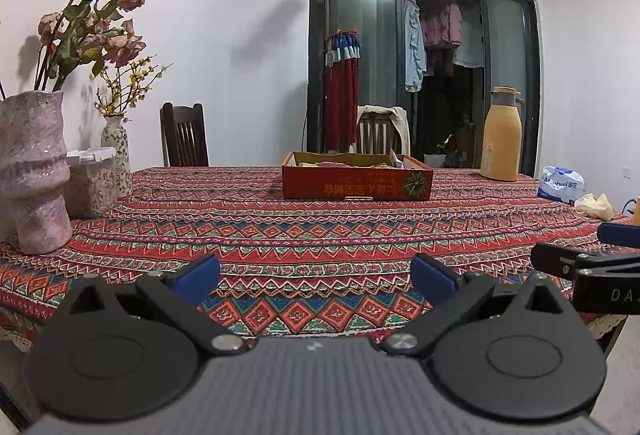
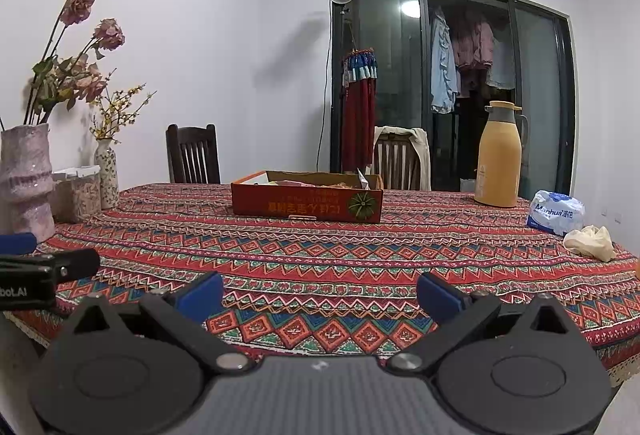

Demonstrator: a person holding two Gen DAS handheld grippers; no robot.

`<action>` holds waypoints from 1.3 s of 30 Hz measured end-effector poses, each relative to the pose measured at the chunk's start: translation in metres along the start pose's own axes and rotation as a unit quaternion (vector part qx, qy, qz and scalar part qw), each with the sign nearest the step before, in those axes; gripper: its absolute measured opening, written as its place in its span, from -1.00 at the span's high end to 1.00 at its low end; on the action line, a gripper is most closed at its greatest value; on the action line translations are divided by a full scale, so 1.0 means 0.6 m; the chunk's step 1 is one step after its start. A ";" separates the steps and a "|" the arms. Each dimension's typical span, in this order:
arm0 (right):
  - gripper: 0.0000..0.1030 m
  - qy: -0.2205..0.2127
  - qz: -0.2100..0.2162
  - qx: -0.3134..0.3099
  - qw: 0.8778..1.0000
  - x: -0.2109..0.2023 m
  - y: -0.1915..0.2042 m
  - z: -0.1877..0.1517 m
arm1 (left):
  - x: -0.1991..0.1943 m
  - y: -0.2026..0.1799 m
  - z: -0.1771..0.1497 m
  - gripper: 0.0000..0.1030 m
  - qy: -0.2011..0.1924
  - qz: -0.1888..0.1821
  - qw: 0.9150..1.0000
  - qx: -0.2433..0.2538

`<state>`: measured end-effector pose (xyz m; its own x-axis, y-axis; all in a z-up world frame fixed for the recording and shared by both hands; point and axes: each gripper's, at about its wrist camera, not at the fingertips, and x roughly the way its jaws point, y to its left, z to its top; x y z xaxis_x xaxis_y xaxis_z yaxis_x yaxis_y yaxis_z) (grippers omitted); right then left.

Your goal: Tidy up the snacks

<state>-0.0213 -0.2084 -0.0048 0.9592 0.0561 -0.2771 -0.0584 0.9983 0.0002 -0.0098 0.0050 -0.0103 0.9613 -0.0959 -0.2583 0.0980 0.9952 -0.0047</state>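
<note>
A shallow red cardboard box (image 1: 357, 180) (image 2: 307, 202) holding snack packets sits near the far middle of the patterned tablecloth (image 1: 320, 235) (image 2: 340, 255). The packets inside are mostly hidden by the box wall. My left gripper (image 1: 316, 277) hovers over the near table edge, open, with nothing between its blue pads. My right gripper (image 2: 320, 295) is beside it at the same near edge, also open and empty. Each gripper's side shows in the other's view, the right gripper (image 1: 592, 267) at the right rim and the left gripper (image 2: 40, 267) at the left rim.
A large pink vase (image 1: 34, 171) with dried roses, a clear lidded jar (image 1: 90, 183) and a small floral vase (image 1: 118, 155) stand at the left. An orange thermos (image 1: 502, 135), a tissue pack (image 1: 560, 184) and a crumpled cloth (image 1: 594, 205) sit at the right. Two chairs (image 1: 184, 135) stand behind the table.
</note>
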 end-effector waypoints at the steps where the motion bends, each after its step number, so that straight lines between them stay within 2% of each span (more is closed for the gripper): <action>1: -1.00 0.000 0.002 -0.002 1.000 0.000 0.001 0.001 | -0.001 0.000 0.000 -1.00 -0.001 0.000 1.000 0.001; 31: -1.00 0.000 0.001 0.003 1.000 0.000 -0.003 0.004 | -0.009 -0.003 0.005 -1.00 -0.013 0.014 1.000 0.004; 39: -1.00 0.001 0.001 0.003 1.000 0.001 -0.004 0.005 | -0.006 0.001 0.007 -1.00 -0.003 0.011 1.000 0.001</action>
<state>-0.0195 -0.2105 -0.0021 0.9584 0.0578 -0.2794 -0.0582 0.9983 0.0071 -0.0119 0.0056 -0.0054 0.9648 -0.0751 -0.2518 0.0783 0.9969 0.0025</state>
